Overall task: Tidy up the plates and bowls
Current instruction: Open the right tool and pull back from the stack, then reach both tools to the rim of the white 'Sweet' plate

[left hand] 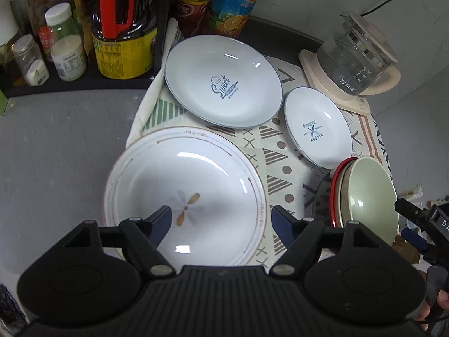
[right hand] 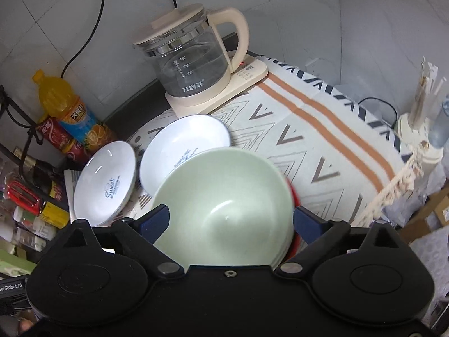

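Note:
My left gripper (left hand: 221,220) is open and empty, low over a large white plate with a flower motif (left hand: 174,174). Behind it lie a pale blue "Sweet" plate (left hand: 221,78) and a smaller "Bakery" plate (left hand: 317,129). My right gripper (right hand: 231,219) is shut on a stack of bowls, a pale green bowl (right hand: 224,207) on top and a red-rimmed one (right hand: 294,196) beneath, held tilted above the cloth. The stack also shows in the left wrist view (left hand: 367,199). In the right wrist view the "Sweet" plate (right hand: 103,185) and "Bakery" plate (right hand: 185,143) lie beyond the bowls.
A patterned cloth (right hand: 322,146) covers the table. A glass kettle on a cream base (right hand: 193,64) stands at the back. Bottles and jars (left hand: 118,28) crowd the back left. A juice bottle (right hand: 64,109) stands by the wall. Boxes (right hand: 426,219) sit off the right edge.

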The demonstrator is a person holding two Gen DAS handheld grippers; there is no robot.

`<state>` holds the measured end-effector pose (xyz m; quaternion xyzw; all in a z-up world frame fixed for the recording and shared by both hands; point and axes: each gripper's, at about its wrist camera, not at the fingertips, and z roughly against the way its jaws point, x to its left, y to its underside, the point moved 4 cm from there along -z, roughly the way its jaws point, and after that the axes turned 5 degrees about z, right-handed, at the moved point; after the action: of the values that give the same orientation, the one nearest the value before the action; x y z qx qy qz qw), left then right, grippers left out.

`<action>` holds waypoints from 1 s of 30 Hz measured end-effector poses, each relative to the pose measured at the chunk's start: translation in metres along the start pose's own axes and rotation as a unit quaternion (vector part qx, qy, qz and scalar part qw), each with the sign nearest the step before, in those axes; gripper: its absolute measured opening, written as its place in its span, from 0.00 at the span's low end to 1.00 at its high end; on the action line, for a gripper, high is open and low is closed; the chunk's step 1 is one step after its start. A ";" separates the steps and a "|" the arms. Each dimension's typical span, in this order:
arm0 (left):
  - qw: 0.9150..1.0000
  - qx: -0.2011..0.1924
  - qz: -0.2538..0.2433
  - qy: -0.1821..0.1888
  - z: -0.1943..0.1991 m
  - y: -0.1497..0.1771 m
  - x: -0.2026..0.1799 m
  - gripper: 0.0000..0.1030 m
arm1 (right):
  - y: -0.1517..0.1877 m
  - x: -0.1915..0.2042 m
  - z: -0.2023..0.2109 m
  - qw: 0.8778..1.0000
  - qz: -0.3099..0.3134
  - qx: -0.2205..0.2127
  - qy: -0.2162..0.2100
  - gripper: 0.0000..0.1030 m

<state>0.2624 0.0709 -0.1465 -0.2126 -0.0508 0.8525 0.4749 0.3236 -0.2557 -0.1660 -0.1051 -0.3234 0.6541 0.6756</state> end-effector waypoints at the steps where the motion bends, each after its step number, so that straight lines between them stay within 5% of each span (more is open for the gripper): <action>1: 1.000 0.000 -0.005 0.002 0.001 -0.002 0.003 0.74 | 0.003 0.005 0.001 1.000 -0.002 -0.001 0.002 0.93; 15: 0.997 0.001 -0.043 0.058 0.005 -0.028 0.023 0.75 | 0.034 0.068 0.009 1.000 -0.001 -0.003 0.001 0.95; 30: 0.996 -0.036 -0.020 0.085 0.001 -0.055 0.037 0.74 | 0.037 0.125 -0.003 0.998 0.068 -0.006 0.001 0.90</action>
<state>0.2881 0.1318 -0.1413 -0.3002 -0.0446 0.8194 0.4862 0.2875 -0.1315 -0.1521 -0.1317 -0.3185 0.6965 0.6293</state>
